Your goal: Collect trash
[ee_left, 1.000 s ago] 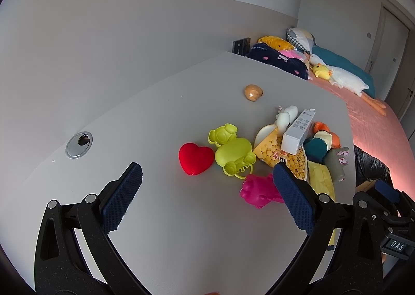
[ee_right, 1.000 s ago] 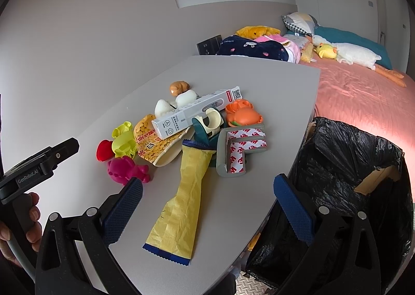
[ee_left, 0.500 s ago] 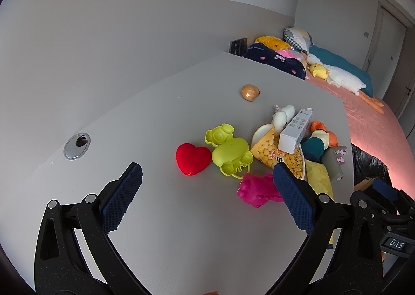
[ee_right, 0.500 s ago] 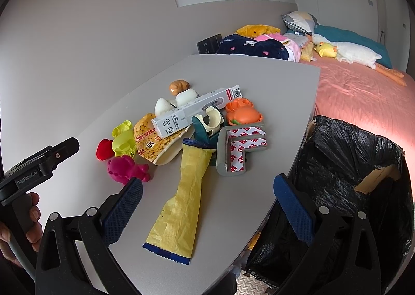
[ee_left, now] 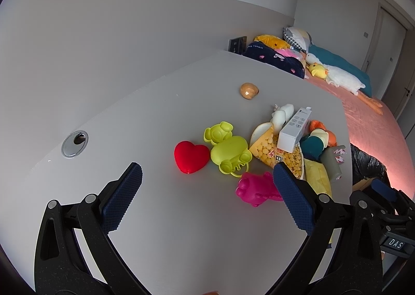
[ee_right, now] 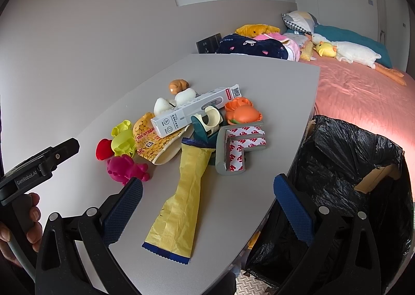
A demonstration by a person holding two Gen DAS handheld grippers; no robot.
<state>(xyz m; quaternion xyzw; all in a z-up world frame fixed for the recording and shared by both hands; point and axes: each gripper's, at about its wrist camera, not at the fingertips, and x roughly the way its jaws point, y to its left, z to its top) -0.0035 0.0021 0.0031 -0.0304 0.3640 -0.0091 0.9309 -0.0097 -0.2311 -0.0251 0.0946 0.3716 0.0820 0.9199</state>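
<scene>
A pile of trash and toys lies on the grey table (ee_right: 272,82). A long yellow wrapper (ee_right: 181,199) stretches toward my right gripper (ee_right: 207,206), which hovers open just above its near end. Behind it are a grey foam corner piece with 3M tape (ee_right: 238,147), a white thermometer box (ee_right: 194,113) and a yellow snack bag (ee_right: 150,136). The bin with a black bag (ee_right: 345,178) stands at the table's right edge. My left gripper (ee_left: 207,196) is open above bare table, short of the red heart (ee_left: 190,156), the lime mould (ee_left: 229,151) and the pink bear mould (ee_left: 255,188).
An orange crab toy (ee_right: 242,113), a teal-and-cream piece (ee_right: 207,123), white squishy toys (ee_right: 176,100) and a small tan toy (ee_left: 249,90) sit among the pile. A metal cable grommet (ee_left: 74,140) is set into the table at left. A bed with plush toys (ee_right: 347,52) lies beyond.
The left wrist view has shifted slightly, with the toys sitting a little more to the left and lower. The right gripper has barely moved. Both stay open.
</scene>
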